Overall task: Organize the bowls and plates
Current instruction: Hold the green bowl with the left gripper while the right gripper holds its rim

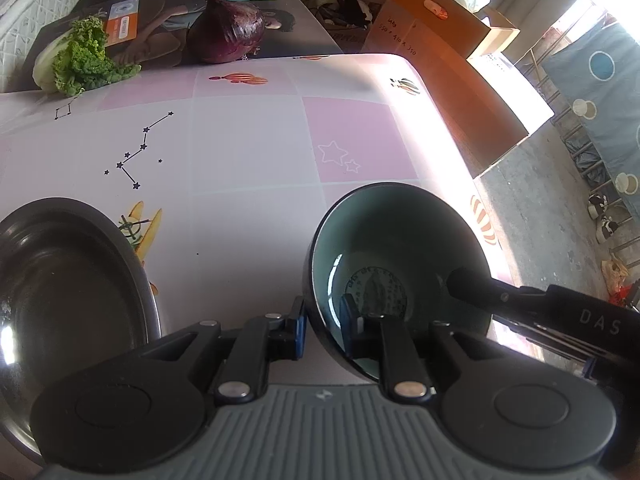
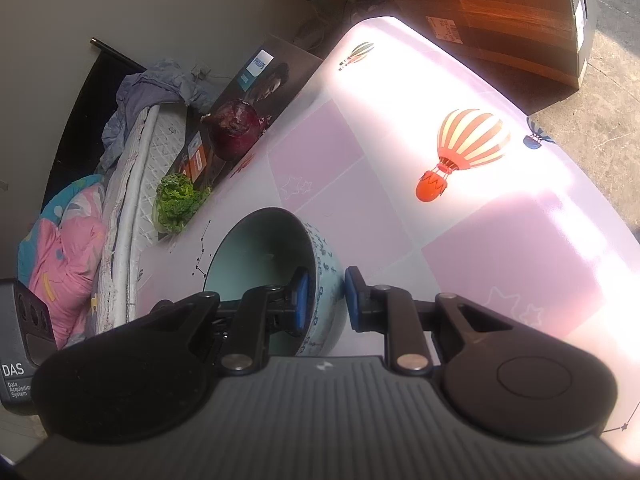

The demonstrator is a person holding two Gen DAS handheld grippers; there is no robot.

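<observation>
A pale blue-green bowl [image 1: 396,248] with a patterned bottom is held tilted above the table. My left gripper [image 1: 325,328] straddles its near rim, one finger inside and one outside, pads close to the wall. My right gripper [image 2: 325,300] straddles the opposite rim of the same bowl [image 2: 260,248]; its left pad touches the inside, its right pad stands a small gap off the outside. The right gripper's finger [image 1: 472,284] shows inside the bowl in the left wrist view. A dark plate [image 1: 68,280] lies on the table at the lower left.
The table [image 1: 248,168] has a pink and white cloth with balloon and star prints. A red cabbage [image 1: 228,32] and a green lettuce [image 1: 80,56] lie on a flat box at the far edge. Cardboard boxes [image 1: 440,52] stand beyond the right edge.
</observation>
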